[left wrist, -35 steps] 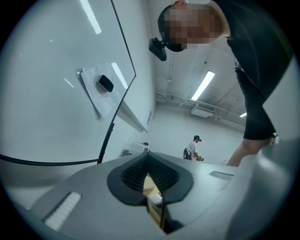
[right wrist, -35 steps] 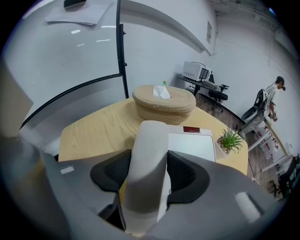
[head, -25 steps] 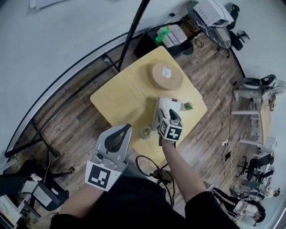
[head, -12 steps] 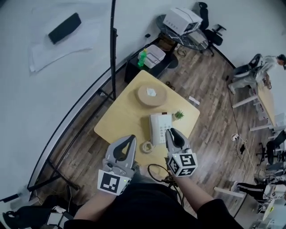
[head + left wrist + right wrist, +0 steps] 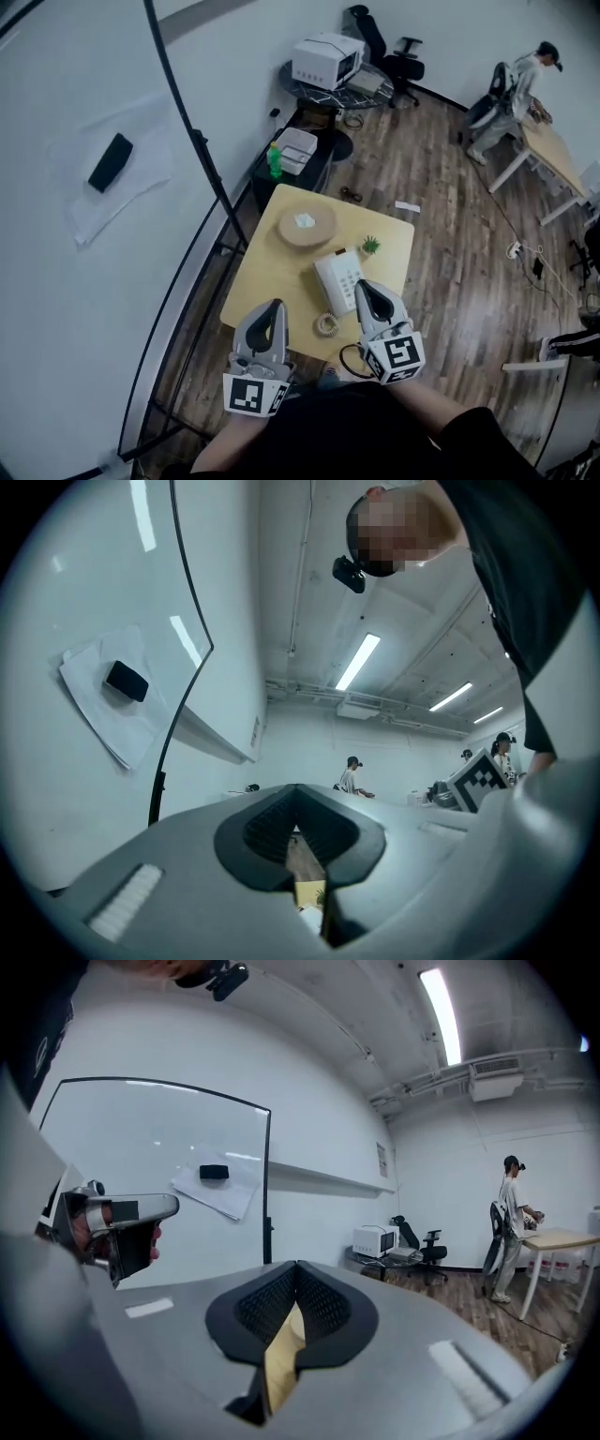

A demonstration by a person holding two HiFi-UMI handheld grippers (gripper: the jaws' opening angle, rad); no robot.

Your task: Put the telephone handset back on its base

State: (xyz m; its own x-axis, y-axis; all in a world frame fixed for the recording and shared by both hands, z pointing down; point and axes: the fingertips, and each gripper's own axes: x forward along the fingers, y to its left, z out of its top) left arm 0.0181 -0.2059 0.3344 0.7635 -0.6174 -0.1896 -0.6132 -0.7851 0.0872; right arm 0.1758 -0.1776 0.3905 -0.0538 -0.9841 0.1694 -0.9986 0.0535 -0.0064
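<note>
At the far left, a whiteboard [image 5: 84, 244] carries a dark eraser [image 5: 111, 161] on a sheet of paper. The left gripper [image 5: 274, 309] is held over the near left corner of the yellow table [image 5: 267, 272]. In the left gripper view its jaws [image 5: 298, 799] are closed tip to tip. Nothing is between the ribbed pads, and only a sliver of floor and table shows through the slit below them. It touches nothing.

Just right of it, a coiled cord [image 5: 326, 324] lies on the table near the front edge. The white telephone [image 5: 339, 278] sits beyond the cord, about mid-table. The handset appears to lie along the left side of the base, though it is too small here to be sure how it sits. Behind the telephone is a round tan disc [image 5: 306, 225].

The right gripper [image 5: 364, 289] shows just beside the telephone's near right corner in the head view. Its own view shows the jaws [image 5: 298, 1274] closed together and empty, with the yellow tabletop visible through the narrow gap under the tips.

A small green plant [image 5: 370, 246] stands right of the telephone. At the far right, a person [image 5: 516, 80] stands at another table.
</note>
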